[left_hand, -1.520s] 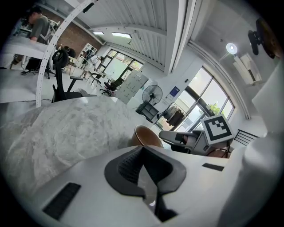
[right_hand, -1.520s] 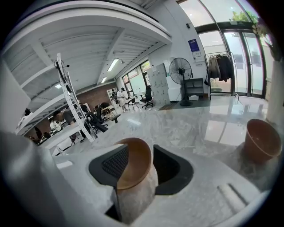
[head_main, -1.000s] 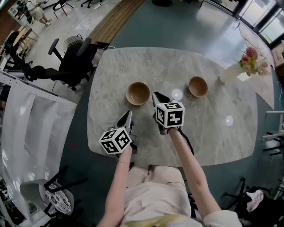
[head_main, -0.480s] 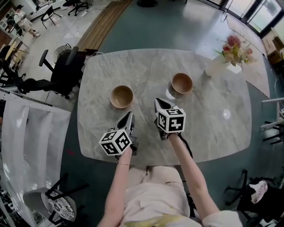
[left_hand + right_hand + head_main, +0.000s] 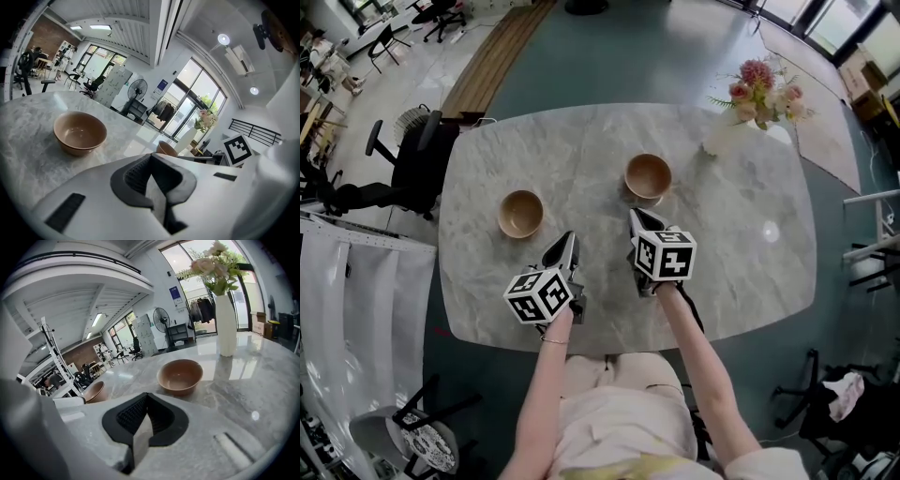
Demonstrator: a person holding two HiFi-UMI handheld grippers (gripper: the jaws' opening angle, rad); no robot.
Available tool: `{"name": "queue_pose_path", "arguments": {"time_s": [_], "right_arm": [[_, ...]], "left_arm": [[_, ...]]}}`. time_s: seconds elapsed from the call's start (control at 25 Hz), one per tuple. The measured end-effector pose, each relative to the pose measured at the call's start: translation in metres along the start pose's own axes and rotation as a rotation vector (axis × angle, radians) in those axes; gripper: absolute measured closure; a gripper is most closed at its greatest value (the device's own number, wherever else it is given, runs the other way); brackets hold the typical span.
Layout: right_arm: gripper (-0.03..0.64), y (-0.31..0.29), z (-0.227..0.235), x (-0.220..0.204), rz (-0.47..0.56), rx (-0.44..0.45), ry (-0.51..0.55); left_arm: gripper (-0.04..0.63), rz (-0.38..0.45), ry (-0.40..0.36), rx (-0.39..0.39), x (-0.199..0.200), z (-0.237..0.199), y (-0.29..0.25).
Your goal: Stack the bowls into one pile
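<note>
The person wears pale cream clothes (image 5: 623, 412) with a bit of yellow at the bottom. The right arm has a light sleeve (image 5: 759, 464) near the shoulder. A thin bracelet (image 5: 551, 340) goes round the left wrist.

The left gripper (image 5: 569, 238) is dark and pointy at the front. It has a white cube (image 5: 539, 295) with black square marks on it. The right gripper (image 5: 635, 217) has the same kind of cube (image 5: 666, 255). A black cable (image 5: 692, 305) runs along the right arm.

Up close, the left gripper (image 5: 151, 157) has a smooth white body. Its black pads (image 5: 136, 176) have little ridges. The right gripper (image 5: 146, 395) has ridged black pads (image 5: 131, 414) too.
</note>
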State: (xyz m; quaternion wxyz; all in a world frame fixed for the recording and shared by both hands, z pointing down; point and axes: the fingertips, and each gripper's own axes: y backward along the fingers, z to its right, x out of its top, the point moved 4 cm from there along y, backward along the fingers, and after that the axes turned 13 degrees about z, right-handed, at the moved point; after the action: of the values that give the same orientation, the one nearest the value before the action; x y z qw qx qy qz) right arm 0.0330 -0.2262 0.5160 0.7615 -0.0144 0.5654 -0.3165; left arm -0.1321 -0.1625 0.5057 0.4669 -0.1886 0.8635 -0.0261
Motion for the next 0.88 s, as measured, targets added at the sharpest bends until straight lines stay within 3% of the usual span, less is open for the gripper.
{"name": "queue_pose_path", "arguments": {"time_s": [0.48,0.88], "right_arm": [[0.609,0.010,0.081,0.037,0.109,-0.067,-0.116],[0.526,-0.025,0.106,0.051,0.105,-0.068,-0.139]], "left_arm": [[0.595,-0.013,-0.024,-0.035,-0.013,0.038,-0.052],[0.595,-0.045,-0.037,-0.008,-0.026,0.039,-0.080]]}}
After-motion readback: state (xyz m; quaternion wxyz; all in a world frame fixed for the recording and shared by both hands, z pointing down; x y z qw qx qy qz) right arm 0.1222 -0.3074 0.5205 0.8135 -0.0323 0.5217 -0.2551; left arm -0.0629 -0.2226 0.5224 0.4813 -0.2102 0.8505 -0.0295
